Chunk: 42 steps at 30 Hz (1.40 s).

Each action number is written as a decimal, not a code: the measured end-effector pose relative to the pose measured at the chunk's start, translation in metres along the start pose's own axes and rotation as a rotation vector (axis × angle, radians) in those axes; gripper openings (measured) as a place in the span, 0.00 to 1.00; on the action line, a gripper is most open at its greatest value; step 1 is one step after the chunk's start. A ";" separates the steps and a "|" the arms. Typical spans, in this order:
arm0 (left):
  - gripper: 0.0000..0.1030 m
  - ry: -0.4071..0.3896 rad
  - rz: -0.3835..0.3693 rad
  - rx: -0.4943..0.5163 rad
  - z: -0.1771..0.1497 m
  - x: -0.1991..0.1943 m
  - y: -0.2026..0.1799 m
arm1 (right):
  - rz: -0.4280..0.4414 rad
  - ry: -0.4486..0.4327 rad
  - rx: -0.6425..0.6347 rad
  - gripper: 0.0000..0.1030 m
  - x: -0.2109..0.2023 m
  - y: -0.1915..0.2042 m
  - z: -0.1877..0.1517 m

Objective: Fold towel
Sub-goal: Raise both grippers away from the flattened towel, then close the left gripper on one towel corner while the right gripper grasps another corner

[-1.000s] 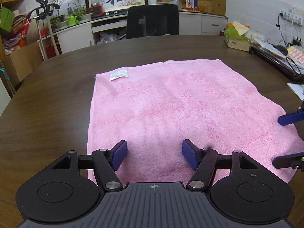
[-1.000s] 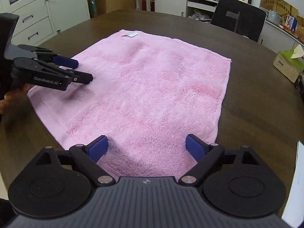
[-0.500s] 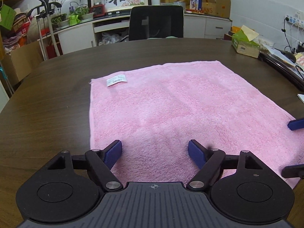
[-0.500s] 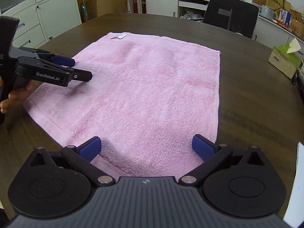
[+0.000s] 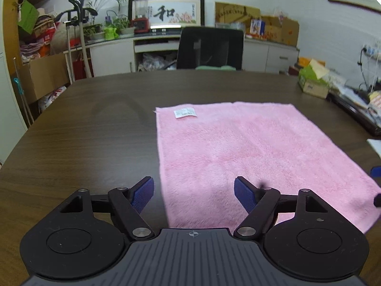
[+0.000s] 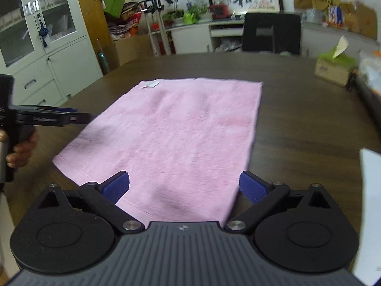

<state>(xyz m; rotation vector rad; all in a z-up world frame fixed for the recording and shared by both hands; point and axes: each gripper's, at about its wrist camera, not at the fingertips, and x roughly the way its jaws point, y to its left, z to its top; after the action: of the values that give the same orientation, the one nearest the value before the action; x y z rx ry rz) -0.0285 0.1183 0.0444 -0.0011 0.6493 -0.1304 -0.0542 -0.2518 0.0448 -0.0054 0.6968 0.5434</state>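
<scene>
A pink towel [image 5: 250,152] lies flat on the dark wooden table [image 5: 90,128], with a white label [image 5: 185,113] at its far left corner. My left gripper [image 5: 194,194] hovers over the towel's near left corner. Its jaws are opening and hold nothing; the left pad is over bare wood. In the right wrist view the towel [image 6: 181,131] spreads ahead, and my right gripper [image 6: 184,187] stands open above its near right corner, empty. The left gripper [image 6: 71,116] shows there at the left, held by a hand [image 6: 21,147]. The right gripper's fingertips [image 5: 376,171] peek in at the left view's right edge.
A black office chair [image 5: 210,47] stands at the table's far side. A green tissue box [image 5: 313,81] and a black tray with papers [image 5: 357,109] sit at the right. White paper [image 6: 371,190] lies near the right edge. Cabinets and cartons line the walls.
Both grippers have drawn back and apart, from over the towel toward its two near corners. The left one slid left and its jaws spread wider. The towel has not moved.
</scene>
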 end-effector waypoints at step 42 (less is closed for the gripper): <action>0.90 0.111 -0.056 -0.121 -0.054 -0.020 -0.017 | -0.010 -0.054 0.099 0.11 -0.002 0.003 -0.043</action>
<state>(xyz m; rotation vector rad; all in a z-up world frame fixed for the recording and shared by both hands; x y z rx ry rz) -0.0784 0.1060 0.0140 -0.1294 0.7678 -0.1456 -0.0826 -0.2577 0.0134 0.0978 0.6697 0.4972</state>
